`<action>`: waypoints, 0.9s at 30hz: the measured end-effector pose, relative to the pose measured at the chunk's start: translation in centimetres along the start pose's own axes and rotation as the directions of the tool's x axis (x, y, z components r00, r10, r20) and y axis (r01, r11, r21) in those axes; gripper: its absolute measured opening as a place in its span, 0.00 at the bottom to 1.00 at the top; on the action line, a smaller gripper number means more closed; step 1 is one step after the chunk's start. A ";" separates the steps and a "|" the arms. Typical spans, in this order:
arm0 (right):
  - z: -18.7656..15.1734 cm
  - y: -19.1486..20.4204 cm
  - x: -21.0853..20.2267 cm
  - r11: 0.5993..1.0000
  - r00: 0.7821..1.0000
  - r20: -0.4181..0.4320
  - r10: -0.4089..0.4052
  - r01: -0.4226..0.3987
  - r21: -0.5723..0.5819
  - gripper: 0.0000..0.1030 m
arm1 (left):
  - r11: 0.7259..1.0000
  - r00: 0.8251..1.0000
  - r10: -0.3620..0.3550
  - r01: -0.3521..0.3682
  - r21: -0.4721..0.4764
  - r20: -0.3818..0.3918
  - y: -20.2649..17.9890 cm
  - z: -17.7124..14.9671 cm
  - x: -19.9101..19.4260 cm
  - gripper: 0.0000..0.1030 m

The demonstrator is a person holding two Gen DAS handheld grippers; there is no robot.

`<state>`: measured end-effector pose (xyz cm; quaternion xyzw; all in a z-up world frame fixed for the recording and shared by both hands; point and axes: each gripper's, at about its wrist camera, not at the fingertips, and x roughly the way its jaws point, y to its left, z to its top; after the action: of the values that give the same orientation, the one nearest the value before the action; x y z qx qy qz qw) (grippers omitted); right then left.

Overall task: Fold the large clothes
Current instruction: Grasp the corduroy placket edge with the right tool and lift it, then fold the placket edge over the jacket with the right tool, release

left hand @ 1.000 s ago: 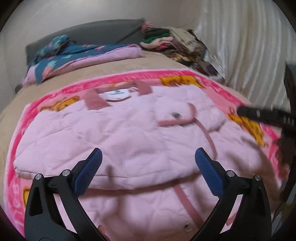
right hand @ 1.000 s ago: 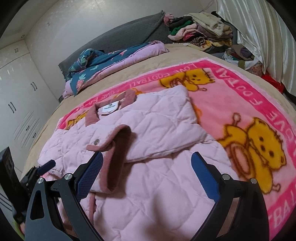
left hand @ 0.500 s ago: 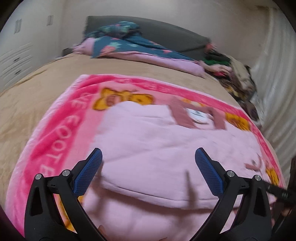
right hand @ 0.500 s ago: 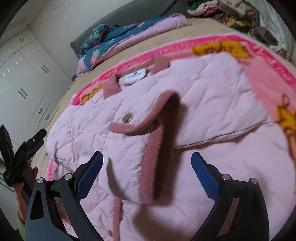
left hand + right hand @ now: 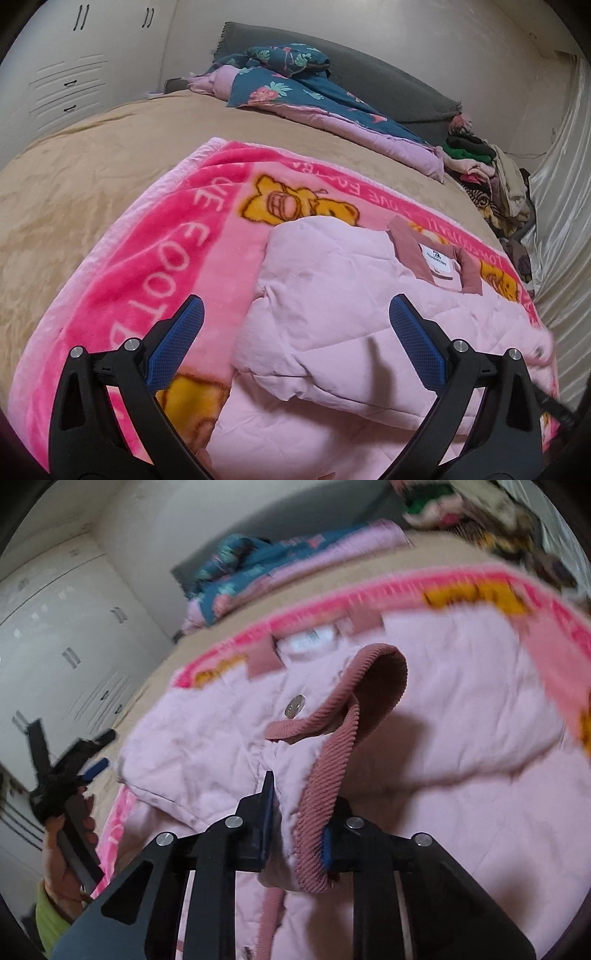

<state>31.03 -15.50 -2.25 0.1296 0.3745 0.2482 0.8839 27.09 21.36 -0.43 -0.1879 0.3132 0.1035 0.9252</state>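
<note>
A pale pink quilted jacket (image 5: 343, 306) with a dusty-rose collar and white label (image 5: 437, 260) lies on a pink cartoon blanket (image 5: 173, 251) on the bed. Its left sleeve is folded over the body. My left gripper (image 5: 295, 332) is open and empty above the jacket's left side. In the right wrist view the jacket (image 5: 461, 709) fills the frame. My right gripper (image 5: 299, 819) is shut on the ribbed rose cuff (image 5: 325, 775) of the sleeve and holds it a little raised. The left gripper shows at the left edge (image 5: 70, 775), held by a hand.
A tan bedspread (image 5: 92, 177) covers the bed. A teal floral quilt (image 5: 295, 85) lies by the grey headboard. A pile of clothes (image 5: 487, 173) sits at the far right by a white curtain. White wardrobe doors (image 5: 55, 657) stand to the left.
My right gripper has closed on the sleeve's ribbed cuff. My left gripper has swung left toward the jacket's left edge, still open.
</note>
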 end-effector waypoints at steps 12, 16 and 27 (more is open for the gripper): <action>7.5 0.0 -3.4 0.981 0.987 0.123 -0.105 0.123 -0.150 0.16 | 0.999 0.999 -0.023 0.023 -0.025 0.028 0.2 1.0 0.1 0.91; 7.1 -1.1 -2.5 0.976 0.982 0.119 -0.145 0.162 -0.147 0.16 | 1.000 0.999 -0.021 0.022 -0.014 0.026 -0.1 1.1 0.6 0.91; 4.6 -3.7 0.7 0.968 0.973 0.050 -0.227 0.231 -0.100 0.17 | 0.989 0.997 -0.080 0.081 0.123 -0.013 -4.8 -0.6 2.2 0.91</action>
<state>36.05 -18.46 -1.07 0.0436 0.3564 0.1613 0.9193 30.01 16.91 -0.90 -0.1433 0.3150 0.0459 0.9371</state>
